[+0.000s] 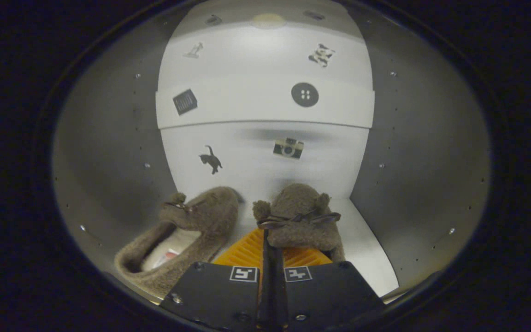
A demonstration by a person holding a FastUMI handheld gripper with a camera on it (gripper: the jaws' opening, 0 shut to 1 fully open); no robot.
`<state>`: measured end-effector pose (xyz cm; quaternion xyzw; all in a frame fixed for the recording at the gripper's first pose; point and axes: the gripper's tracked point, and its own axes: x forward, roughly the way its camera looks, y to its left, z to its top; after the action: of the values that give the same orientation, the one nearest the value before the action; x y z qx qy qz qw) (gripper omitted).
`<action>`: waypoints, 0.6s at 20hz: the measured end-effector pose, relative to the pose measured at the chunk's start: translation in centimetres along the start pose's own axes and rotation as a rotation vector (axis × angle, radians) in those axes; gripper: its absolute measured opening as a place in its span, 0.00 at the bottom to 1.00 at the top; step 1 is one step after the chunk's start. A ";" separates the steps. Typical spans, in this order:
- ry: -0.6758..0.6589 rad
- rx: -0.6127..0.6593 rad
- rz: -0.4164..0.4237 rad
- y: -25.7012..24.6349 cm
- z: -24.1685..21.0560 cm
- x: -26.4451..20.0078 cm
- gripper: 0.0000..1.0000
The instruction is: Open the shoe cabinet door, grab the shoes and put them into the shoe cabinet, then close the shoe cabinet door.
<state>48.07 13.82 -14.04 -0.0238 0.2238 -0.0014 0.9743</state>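
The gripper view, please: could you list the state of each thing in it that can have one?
hand-held gripper: fingers nearly together, clamped on the edge of the right slipper.
right slipper: held, toe towards the cabinet's back wall.
left slipper: lying free on the cabinet floor, opening up.
shoe cabinet: open, both slippers inside.

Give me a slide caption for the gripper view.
Gripper pinching second slipper beside first slipper inside cabinet.
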 end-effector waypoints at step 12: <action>-0.148 -0.055 0.078 1.7 -1.3 -12.1 0.53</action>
<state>36.65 15.59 -9.98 -0.0417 0.1521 0.0443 0.9865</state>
